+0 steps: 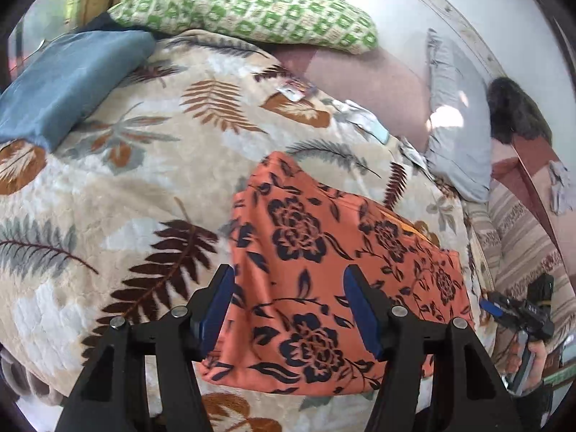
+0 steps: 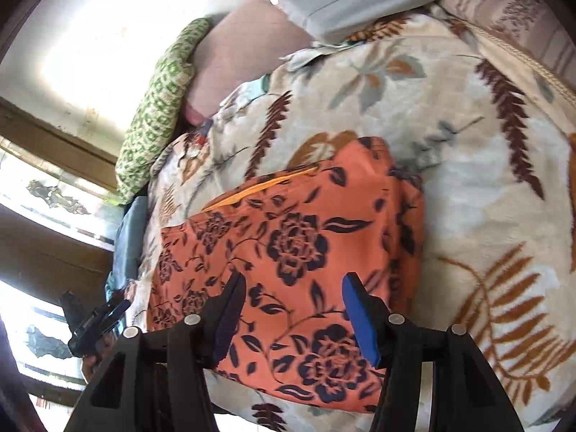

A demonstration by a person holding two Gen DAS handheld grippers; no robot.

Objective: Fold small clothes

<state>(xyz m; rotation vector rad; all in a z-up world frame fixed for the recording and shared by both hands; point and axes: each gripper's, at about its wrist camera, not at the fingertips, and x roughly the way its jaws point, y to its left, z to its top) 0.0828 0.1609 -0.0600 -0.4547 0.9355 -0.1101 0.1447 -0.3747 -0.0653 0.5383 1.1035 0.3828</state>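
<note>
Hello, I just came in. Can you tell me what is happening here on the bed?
A person is folding small clothes with a handheld gripper in each hand. An orange garment with dark flowers lies folded on a leaf-patterned blanket. The left gripper and the right gripper both hover over the garment's near edge with jaws open, gripping nothing. A green patterned pillow, a blue cushion and a folded grey cloth lie at the far side.
</note>
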